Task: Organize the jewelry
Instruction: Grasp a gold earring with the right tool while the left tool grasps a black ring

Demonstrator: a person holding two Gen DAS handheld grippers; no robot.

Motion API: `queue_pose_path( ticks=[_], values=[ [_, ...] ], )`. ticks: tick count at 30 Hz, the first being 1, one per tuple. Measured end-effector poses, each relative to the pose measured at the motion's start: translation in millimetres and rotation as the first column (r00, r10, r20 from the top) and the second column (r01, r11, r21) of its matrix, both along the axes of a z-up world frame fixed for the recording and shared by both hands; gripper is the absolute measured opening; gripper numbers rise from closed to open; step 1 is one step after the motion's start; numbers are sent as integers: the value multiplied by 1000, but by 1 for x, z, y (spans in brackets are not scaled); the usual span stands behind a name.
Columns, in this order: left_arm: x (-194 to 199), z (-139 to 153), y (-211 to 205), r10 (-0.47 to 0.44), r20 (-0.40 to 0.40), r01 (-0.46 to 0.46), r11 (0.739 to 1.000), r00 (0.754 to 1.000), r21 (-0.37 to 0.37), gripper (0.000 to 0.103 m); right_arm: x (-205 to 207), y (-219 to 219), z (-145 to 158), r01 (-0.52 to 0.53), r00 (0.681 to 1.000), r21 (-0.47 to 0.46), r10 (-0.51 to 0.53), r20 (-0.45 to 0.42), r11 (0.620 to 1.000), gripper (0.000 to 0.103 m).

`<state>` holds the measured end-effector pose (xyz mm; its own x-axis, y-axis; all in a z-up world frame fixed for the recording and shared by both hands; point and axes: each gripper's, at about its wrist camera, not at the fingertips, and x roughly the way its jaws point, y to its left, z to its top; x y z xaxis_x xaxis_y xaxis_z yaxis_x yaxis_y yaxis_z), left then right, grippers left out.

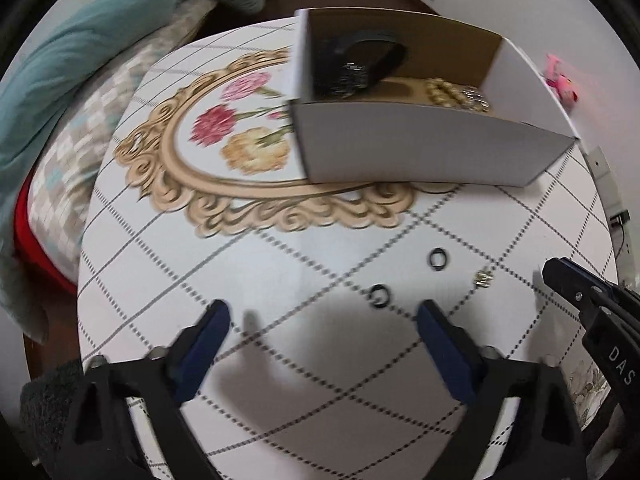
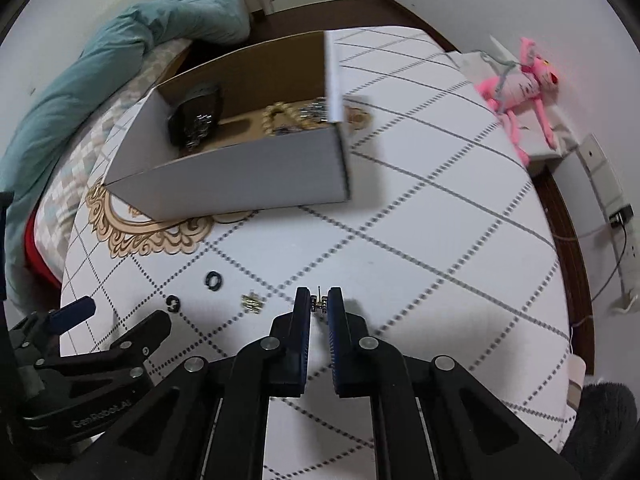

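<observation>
The right gripper [image 2: 319, 304] pinches a small earring [image 2: 319, 303] just above the table [image 2: 440, 240]; the left gripper [image 1: 322, 316] is spread open, empty. Two black rings [image 1: 379, 294] and a gold piece [image 1: 483, 279] still lie loose, while the farther box [image 1: 420, 148] already holds several pieces, so I judge the sorting well underway

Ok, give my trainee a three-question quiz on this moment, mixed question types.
1. True or false: the right hand-held gripper is empty.
2. How many black rings lie loose on the table?
3. Multiple choice: the gold earring on the table lies A) inside the box, B) between the rings and the right hand-held gripper, C) beside the pink toy.

Key: 1 false, it pinches a small earring; 2 two; 3 B.
</observation>
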<state>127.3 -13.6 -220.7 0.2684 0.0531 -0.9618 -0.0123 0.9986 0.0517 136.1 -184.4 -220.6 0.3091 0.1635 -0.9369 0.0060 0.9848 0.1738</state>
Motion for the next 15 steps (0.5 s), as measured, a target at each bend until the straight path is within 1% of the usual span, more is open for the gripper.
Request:
queue_pose_path(
  ticks=[1,3,4,5,6,7,8,11,15],
  values=[
    [1,-2,-6,-16,1,16,1000,1000,5,78,0,-4,-1,10,1000,-1,-10,-4,1000,9],
    [1,-3,-15,-40,-1,40,999,999,10,57,-1,-13,-1,26,1000,-2,-26,-9,1000,9],
    [1,-4,-17,-52,-2,52,999,999,6,43,-1,-16,-1,34,999,-1,-34,-9,999,9],
    [1,-2,-20,-65,8,65,998,998,1,32,-1,-16,-2,38,999,-1,-38,-11,999,9],
    [1,-1,-23,-78,10,78,997,997,5,28,-1,-19,-2,44,999,0,-44,-13,999,9],
    [2,0,-26,-88,9,88,996,996,5,18,-1,-20,-2,49,999,3,-49,-13,999,9],
    [2,1,-29,-98,9,98,995,995,-3,11,-1,-21,-2,50,999,4,-50,-13,999,9],
    [2,2,-33,-104,14,104,995,994,3,11,-1,-23,-1,55,998,6,-55,-12,998,9],
    [1,5,-31,-96,19,96,995,995,-13,10,0,-21,3,57,998,16,-57,-2,998,9]
  ],
)
